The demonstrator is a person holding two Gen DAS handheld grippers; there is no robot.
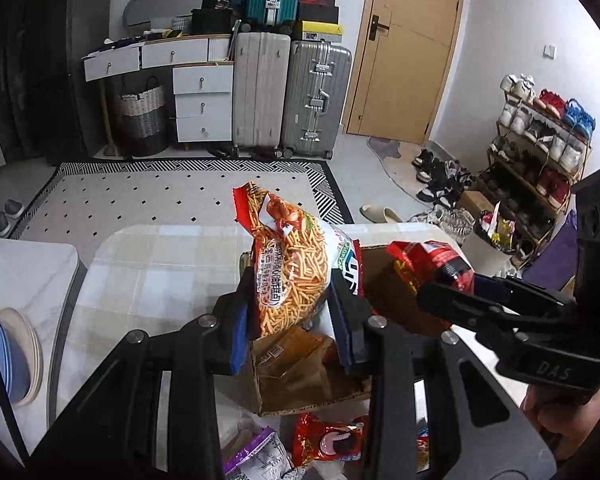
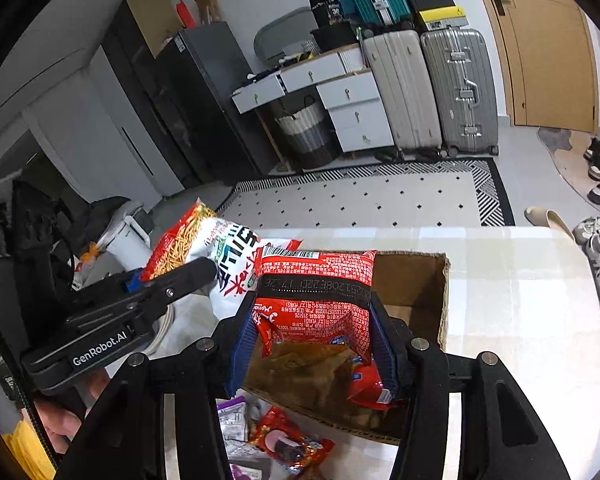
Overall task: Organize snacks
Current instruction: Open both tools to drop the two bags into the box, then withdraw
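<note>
Left tongs [image 1: 288,312] are pinching the noodle-stick bag [image 1: 288,276], right tongs [image 2: 312,332] the red packet [image 2: 316,300], above the cardboard box [image 2: 420,280] (both light, crinkly, crushable; edge grips seem safest)

My gripper arms cover most of the brown cardboard box [image 1: 384,280] floor. The purple foil packet [image 2: 232,412] and red wrapped snack [image 1: 328,440] get chopped off at the bottom edge, print unreadable.

Two tall hard-shell suitcases, cream [image 1: 261,90] and silver [image 1: 315,98], stand beside a white drawer unit [image 1: 203,104]; a wooden door [image 1: 408,46] is shut.
</note>
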